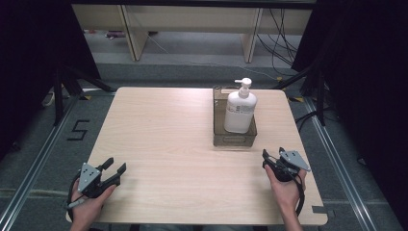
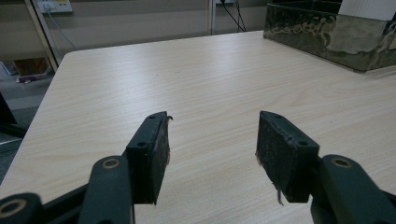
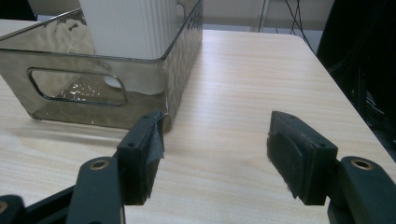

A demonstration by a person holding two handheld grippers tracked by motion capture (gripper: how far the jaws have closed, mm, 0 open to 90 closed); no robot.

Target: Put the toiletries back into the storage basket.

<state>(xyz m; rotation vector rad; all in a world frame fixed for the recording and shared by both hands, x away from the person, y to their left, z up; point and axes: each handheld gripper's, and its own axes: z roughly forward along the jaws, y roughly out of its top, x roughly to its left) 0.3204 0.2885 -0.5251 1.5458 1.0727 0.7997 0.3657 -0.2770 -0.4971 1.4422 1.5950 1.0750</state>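
Two grippers at rest, jaws apart, holding nothing.
Left gripper [image 1: 114, 172] and right gripper [image 1: 272, 156] flank the table; pump bottle [image 1: 239, 111] stands in the bin [image 1: 234, 139], untouched.

A light wooden table [image 1: 168, 144] stands on grey floor [image 1: 192, 62], black curtains [image 1: 365, 72] either side.

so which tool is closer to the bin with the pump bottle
The right tool, just off the near right corner of the bin. The left tool sits far across the table's near-left corner.
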